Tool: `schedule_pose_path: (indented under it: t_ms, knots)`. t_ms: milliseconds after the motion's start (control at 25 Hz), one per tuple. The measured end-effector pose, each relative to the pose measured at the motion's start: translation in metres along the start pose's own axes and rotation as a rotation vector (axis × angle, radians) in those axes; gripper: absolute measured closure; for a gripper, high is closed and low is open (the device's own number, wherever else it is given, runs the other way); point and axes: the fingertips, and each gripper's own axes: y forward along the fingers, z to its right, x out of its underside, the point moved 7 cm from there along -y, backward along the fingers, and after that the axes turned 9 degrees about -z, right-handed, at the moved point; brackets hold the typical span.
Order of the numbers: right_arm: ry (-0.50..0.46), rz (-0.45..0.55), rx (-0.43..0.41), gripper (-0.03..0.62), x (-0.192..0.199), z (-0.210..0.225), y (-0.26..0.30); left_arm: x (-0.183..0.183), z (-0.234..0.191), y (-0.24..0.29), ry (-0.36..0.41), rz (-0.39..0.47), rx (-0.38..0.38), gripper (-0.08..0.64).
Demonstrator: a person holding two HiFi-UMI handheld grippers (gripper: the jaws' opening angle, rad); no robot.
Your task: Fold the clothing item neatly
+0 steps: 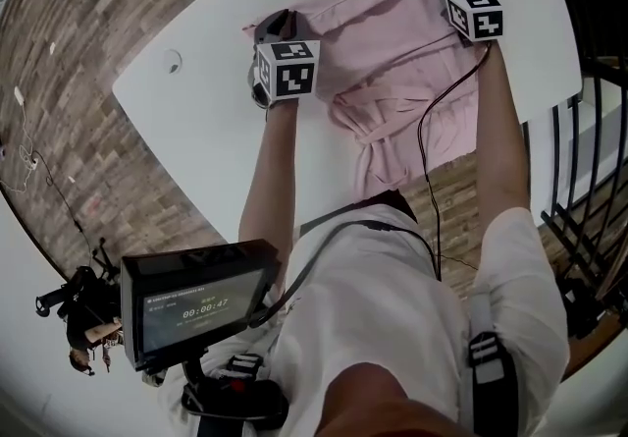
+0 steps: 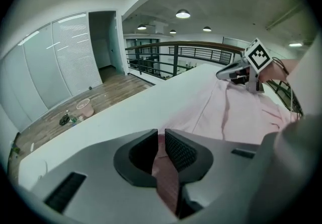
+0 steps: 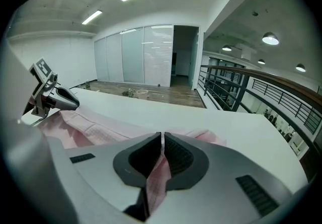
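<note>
Left hand-held gripper [image 2: 161, 143] and right hand-held gripper [image 3: 162, 153] each clamp an edge of the pink garment [image 1: 392, 47], seemingly light and limp, best held by its edges.

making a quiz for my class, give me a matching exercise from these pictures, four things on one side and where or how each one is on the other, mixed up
Things
1. pink fabric garment
2. left hand-held gripper
3. right hand-held gripper
4. small black rectangular screen

Places or states
A. shut on the garment's far corner, at the head view's right
B. lit, at the head view's lower left
C. lying rumpled on the smooth white table
D. shut on the garment's edge, at the head view's left

Pairs: 1-C, 2-D, 3-A, 4-B
</note>
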Motion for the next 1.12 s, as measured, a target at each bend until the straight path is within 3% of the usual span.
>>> schedule_pose_path:
  t_ms: [280, 600, 800, 1120]
  knots:
    - [-0.049, -0.072, 0.029, 0.581, -0.008, 0.006, 0.021, -0.003, -0.001, 0.001, 0.042, 0.014, -0.031, 0.525]
    - [0.028, 0.072, 0.052, 0.581, -0.013, -0.001, -0.015, -0.006, 0.01, -0.014, 0.092, 0.056, -0.075, 0.525]
    - [0.041, 0.125, 0.028, 0.589, -0.012, -0.027, -0.059, -0.009, 0.023, -0.039, 0.086, 0.099, -0.032, 0.525]
    - [0.06, 0.145, 0.014, 0.589, 0.018, -0.075, -0.14, 0.007, 0.065, -0.092, 0.158, 0.144, 0.042, 0.557]
